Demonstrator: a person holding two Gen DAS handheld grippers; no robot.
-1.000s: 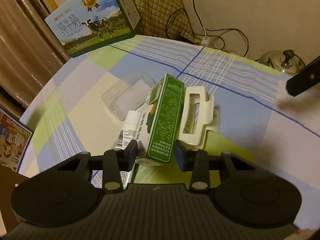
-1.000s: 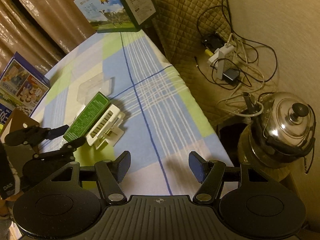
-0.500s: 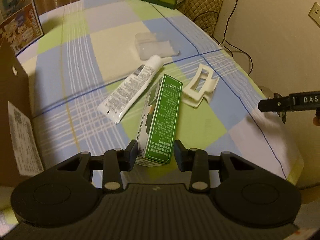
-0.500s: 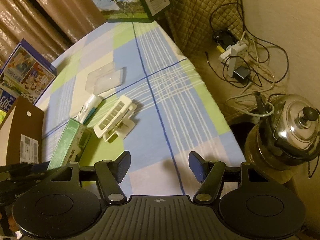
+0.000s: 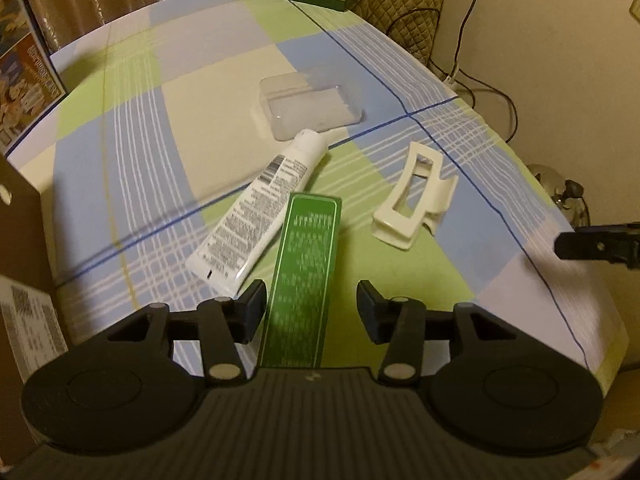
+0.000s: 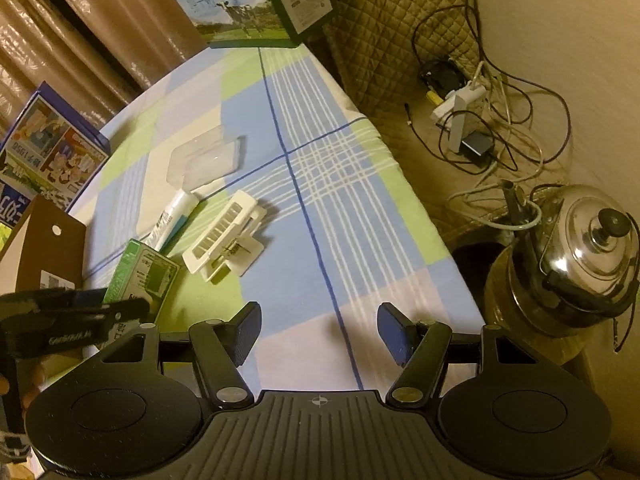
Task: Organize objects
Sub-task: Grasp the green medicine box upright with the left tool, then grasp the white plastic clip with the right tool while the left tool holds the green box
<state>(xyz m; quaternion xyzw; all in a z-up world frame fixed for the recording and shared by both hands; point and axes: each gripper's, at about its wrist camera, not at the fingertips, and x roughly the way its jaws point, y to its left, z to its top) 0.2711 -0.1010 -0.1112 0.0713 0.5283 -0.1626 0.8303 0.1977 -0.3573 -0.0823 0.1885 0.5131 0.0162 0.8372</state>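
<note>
Two handheld grippers hover over a table covered by a blue, green and cream checked cloth. From the left wrist view, the left gripper points down toward the near part of the table with its fingers spread; a green box lies lengthwise between them, with a gap showing on each side, so the fingers are apart from it rather than clamping it. Half a second ago those fingers were pressed closer around the same box, which then showed its side face; now only its flat green top shows. Just left of the box lies a white tube, its far end touching a clear plastic case. A cream hair claw clip rests to the right of the box, near it but apart. From the right wrist view, the right gripper hangs above the table's near right edge with its fingers wide apart and nothing between them, much as it was half a second ago. Beyond the table edge on the right stands a metal kettle, and a milk carton box stands at the far end.
</note>
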